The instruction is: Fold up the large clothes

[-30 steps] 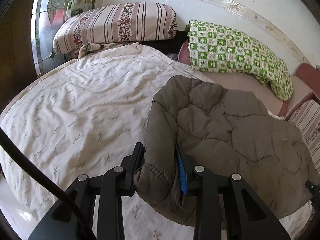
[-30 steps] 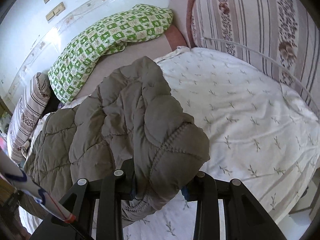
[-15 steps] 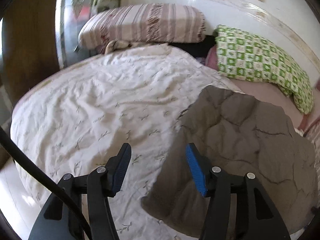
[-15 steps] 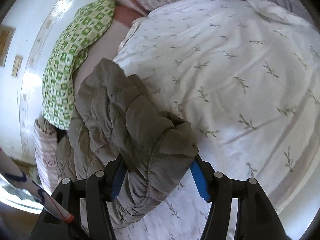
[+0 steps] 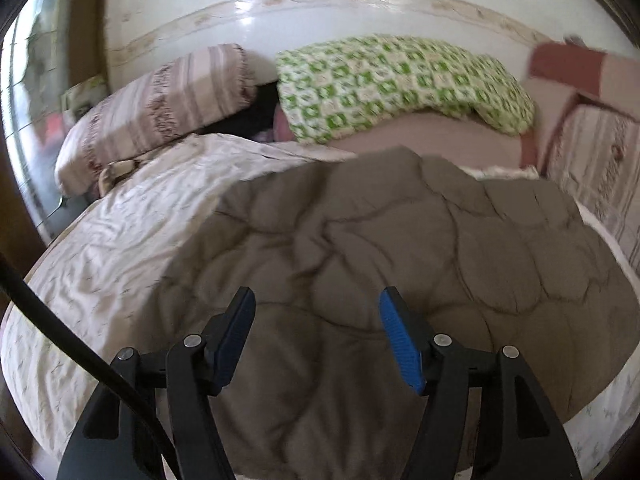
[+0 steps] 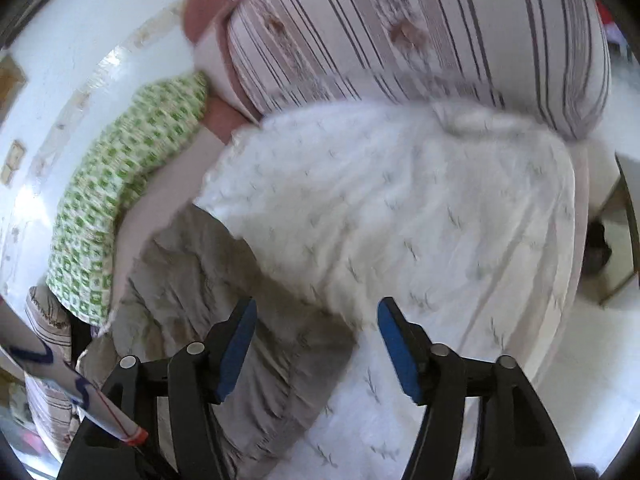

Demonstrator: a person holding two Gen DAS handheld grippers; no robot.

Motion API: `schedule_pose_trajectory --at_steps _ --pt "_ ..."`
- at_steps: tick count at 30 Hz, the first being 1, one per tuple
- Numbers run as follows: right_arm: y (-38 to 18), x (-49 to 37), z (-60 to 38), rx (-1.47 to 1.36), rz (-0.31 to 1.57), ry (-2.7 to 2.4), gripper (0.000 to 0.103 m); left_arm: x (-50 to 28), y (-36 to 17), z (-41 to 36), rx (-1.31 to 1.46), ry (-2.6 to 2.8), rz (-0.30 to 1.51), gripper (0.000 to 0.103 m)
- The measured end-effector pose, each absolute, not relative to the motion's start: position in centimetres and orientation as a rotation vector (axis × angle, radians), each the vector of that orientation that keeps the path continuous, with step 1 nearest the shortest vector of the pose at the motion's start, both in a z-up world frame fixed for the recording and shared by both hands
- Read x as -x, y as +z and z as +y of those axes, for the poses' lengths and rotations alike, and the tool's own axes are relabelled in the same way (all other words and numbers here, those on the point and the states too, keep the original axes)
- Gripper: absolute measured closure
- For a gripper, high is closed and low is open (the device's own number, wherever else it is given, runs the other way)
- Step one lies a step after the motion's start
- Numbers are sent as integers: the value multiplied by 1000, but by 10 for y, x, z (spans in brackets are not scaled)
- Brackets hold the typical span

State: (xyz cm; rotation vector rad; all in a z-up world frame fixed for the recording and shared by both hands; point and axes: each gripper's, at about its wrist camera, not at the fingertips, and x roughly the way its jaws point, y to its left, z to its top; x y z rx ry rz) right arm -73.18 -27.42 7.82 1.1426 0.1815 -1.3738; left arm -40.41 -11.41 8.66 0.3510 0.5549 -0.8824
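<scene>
Left gripper: wide apart, holding nothing.
Right gripper: same, just let go.
Risk: puffy coat may spring back open.

The bed carries everything here. Over most of it is spread a pale quilt printed with small sprigs, creased and reaching the near edge. On the quilt lies a grey-brown padded coat, laid flat. Beyond the coat, along the wall, a green-and-white checked pillow lies on the bare pinkish mattress. Left of that pillow sits a striped bolster, and another striped bolster sits right of the coat.
</scene>
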Motion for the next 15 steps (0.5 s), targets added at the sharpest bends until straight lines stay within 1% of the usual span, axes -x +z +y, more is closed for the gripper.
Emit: schedule_pose_trajectory --at_steps 2,4,7,10,15 --pt "90 715 -273 -1036 204 -1341 33 405 81 -120 -368 -878 559 39" --pt "100 680 -267 -876 267 -1272 33 405 75 -127 -387 -871 563 39" --pt "100 634 -259 -767 348 -1153 34 405 70 -128 -394 -863 557 35" --pt "96 602 -255 -698 403 -1099 34 403 66 -127 -389 -866 567 33" --pt "77 573 -256 -693 474 -1062 33 401 63 -128 -395 -868 559 31"
